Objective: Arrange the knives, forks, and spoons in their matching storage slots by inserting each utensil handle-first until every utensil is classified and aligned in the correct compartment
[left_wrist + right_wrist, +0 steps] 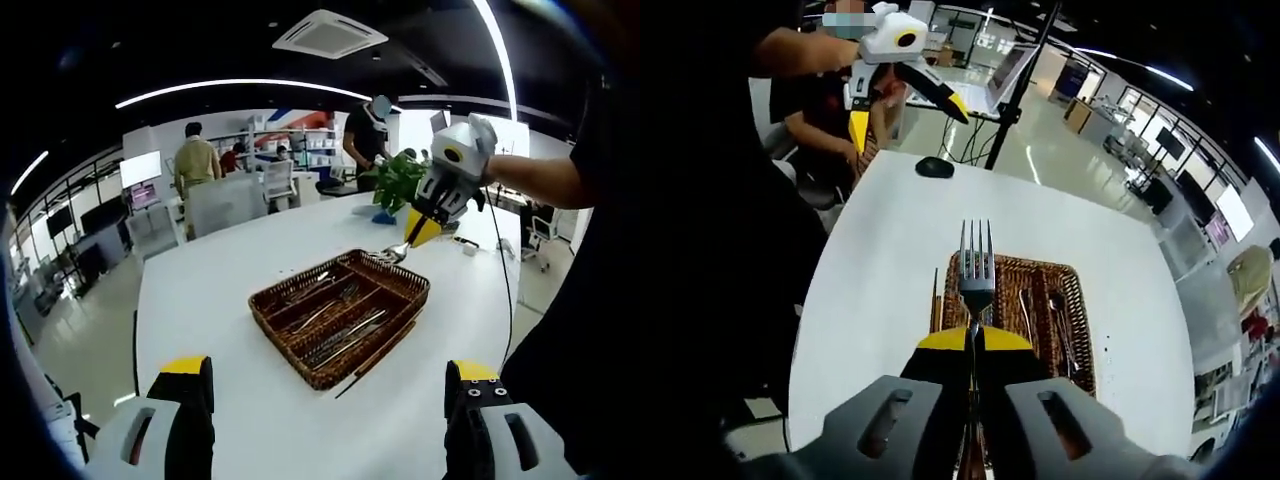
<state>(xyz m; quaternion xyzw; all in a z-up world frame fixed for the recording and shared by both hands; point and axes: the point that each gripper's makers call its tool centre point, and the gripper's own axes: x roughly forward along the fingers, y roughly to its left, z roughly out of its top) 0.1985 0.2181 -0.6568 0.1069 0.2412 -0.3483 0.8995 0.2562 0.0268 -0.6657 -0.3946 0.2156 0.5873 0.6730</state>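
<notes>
The right gripper (974,345) has its jaws clenched on a fork (976,268) by the handle. In the right gripper view the fork's long axis runs straight out along the jaws, tines pointing away from the camera, over the near edge of the wicker tray (1078,330). In the left gripper view the same gripper (420,232) hangs above the tray's far corner (400,268), with the fork (392,255) slanting down from its yellow tips, tines towards the tray.

The tray sits on a white table (220,290), its long slots holding cutlery (330,320) that lies lengthwise along them; which pieces lie in which slot cannot be told. A thin stick (935,300) lies on the table just beside the tray, parallel to its side.

The left gripper (330,395) is released, its jaws spread wide and holding nothing, near the table's close edge. In the right gripper view it (905,100) is raised beyond the table's far end, jaws apart.

No writing can be read anywhere.
</notes>
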